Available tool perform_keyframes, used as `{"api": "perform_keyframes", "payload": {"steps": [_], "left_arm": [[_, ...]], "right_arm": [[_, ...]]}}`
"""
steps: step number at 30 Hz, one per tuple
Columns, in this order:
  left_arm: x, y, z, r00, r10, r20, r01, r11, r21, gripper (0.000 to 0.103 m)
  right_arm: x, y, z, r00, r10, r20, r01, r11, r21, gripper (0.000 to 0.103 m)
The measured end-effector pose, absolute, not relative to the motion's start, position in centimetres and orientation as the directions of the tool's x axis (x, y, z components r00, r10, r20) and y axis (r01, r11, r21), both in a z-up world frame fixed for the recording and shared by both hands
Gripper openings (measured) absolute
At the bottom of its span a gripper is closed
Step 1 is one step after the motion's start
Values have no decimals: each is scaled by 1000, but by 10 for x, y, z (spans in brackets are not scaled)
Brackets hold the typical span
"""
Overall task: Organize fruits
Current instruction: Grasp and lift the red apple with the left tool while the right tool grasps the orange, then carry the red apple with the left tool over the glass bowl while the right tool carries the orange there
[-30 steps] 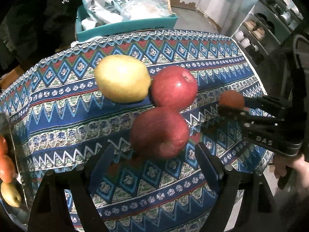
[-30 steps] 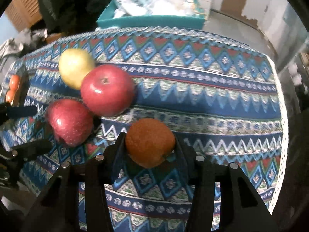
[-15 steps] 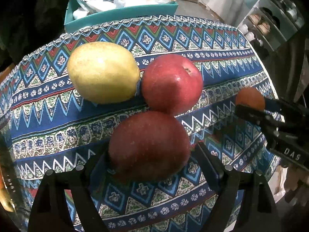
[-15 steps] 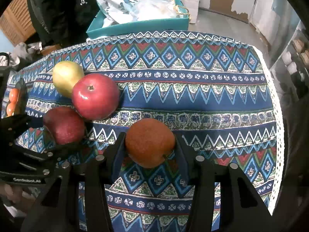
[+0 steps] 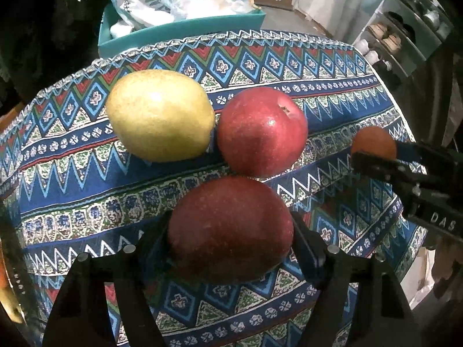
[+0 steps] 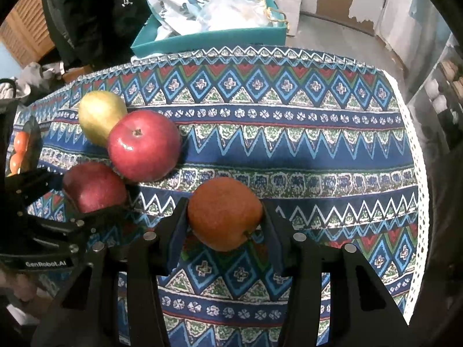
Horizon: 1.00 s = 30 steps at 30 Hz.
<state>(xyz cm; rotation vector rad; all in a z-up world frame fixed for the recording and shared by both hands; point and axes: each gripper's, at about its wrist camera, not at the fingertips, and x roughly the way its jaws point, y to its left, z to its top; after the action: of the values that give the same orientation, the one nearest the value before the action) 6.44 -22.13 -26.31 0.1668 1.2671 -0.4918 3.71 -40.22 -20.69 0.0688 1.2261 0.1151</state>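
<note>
Here the dark red apple [image 5: 231,228] sits on the patterned bench [image 5: 332,110] at six o'clock of the brighter red apple [image 5: 262,131], which touches it, with the yellow pear [image 5: 159,115] at ten o'clock. The left gripper [image 5: 231,237] is closing, fingers [image 5: 306,245] flanking the dark apple's widest part; a centred, gentle squeeze should avoid nudging the neighbour. The right gripper [image 6: 224,219] pinches the orange fruit [image 6: 224,212] firmly.

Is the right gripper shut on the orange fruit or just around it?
Shut on it. In the right wrist view the right gripper has both fingers pressed against the sides of the orange fruit.
</note>
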Motion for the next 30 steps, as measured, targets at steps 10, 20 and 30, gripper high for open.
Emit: {"api": "perform_keyframes", "payload": {"steps": [10, 20, 30], "left_arm": [[56, -201, -226, 277, -295, -914, 417, 894, -163, 78], [43, -184, -185, 349, -308, -885, 410, 899, -151, 78], [32, -161, -149, 427, -304, -852, 397, 909, -125, 78]], "right_arm": [[40, -391, -184, 385, 131, -914, -72, 991, 112, 48], [42, -373, -143, 456, 149, -877, -108, 988, 111, 48], [39, -349, -103, 523, 177, -834, -145, 982, 117, 48]]}}
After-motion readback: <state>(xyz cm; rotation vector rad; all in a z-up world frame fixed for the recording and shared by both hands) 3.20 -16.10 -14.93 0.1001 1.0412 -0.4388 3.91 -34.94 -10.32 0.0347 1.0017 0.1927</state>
